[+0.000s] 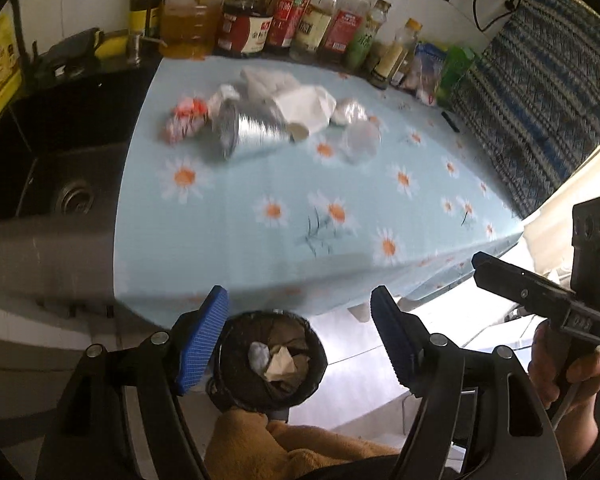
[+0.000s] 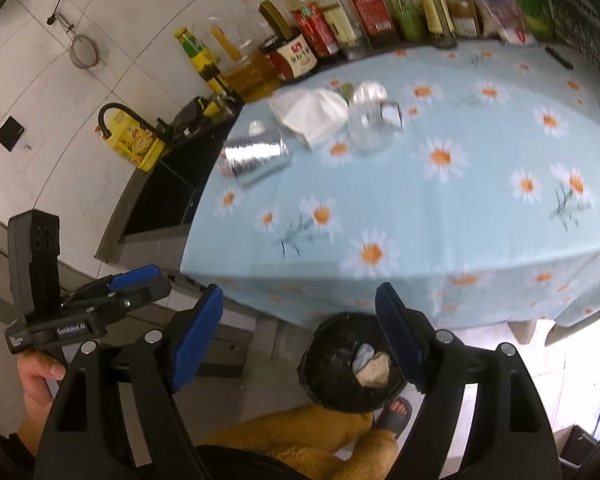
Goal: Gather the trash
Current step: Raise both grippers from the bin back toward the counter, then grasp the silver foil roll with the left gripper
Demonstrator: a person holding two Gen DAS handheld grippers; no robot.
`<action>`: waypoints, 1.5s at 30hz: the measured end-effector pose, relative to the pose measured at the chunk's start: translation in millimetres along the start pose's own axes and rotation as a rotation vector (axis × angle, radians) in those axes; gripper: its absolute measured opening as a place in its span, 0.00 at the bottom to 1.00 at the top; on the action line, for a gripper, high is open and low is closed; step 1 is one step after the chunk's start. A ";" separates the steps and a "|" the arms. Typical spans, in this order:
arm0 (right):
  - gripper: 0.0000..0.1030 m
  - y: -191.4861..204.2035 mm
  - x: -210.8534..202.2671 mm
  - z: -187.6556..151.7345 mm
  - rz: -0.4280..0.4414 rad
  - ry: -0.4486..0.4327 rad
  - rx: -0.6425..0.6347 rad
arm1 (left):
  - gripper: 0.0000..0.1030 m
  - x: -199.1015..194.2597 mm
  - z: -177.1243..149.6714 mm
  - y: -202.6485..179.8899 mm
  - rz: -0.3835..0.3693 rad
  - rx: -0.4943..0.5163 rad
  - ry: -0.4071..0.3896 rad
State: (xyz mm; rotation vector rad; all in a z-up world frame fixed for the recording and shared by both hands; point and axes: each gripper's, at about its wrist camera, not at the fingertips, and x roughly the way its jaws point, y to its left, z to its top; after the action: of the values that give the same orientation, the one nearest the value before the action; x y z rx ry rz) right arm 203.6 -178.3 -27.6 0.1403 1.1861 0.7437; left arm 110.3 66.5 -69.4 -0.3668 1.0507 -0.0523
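Motion-blurred trash pile mid tablecloth: can't tell wrappers from tissue left of the silver can. Clear plastic item right of can too smeared to identify. Bottles behind can cut off at top edge, labels unreadable. Bin below tablecloth edge partly hidden by blue fingertips; contents just crumpled bits, unclear. Sink left of can cropped by frame edge.

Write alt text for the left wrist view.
Open, empty left tongs hang above a black-lined trash bin holding crumpled paper. Beyond, on a daisy tablecloth, lie a silver can, tissues and wrappers.
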 end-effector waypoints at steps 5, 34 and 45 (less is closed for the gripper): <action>0.86 15.6 -4.3 27.8 -0.092 -0.043 -0.005 | 0.69 -5.6 39.5 13.1 -0.030 0.056 -0.002; 0.91 -41.6 81.7 152.1 -0.132 0.073 -0.119 | 0.77 90.1 142.9 32.8 0.057 0.040 0.066; 0.92 -71.8 132.4 164.5 -0.101 0.181 -0.133 | 0.80 135.2 149.5 31.8 0.115 0.013 0.138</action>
State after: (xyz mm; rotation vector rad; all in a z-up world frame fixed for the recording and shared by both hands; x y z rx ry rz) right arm 402.8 -109.2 -100.4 -0.0996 1.3010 0.7552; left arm 301.8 107.6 -126.8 -0.2930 1.2058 0.0187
